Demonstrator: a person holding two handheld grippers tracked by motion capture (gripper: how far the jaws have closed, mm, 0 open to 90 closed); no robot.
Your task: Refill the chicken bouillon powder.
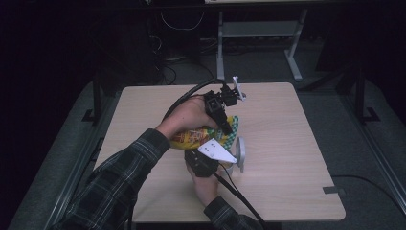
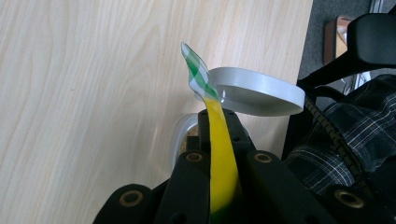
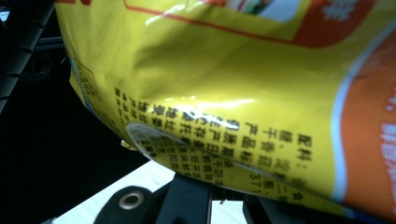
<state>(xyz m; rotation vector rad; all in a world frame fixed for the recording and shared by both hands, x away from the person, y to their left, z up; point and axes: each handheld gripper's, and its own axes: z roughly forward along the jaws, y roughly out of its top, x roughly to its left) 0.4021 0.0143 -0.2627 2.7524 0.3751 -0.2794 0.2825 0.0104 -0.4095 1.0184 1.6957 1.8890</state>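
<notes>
Snack bag (image 1: 201, 136) edge pinched; table (image 1: 297, 143) open.

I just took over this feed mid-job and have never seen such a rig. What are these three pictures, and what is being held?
No robot arm here: a person at a table holds a hand-held two-jaw gripper in each hand. The high view looks down from above the person's side. There the left gripper and the right gripper meet over a yellow snack bag, beside a grey round holder.

The other two pictures come from cameras riding on each gripper. In the left gripper view, black jaws are shut on the bag's thin sealed edge, which ends in a green checked tip. The right gripper view sits very close to the printed bag; its jaws seem shut on the lower edge.
</notes>
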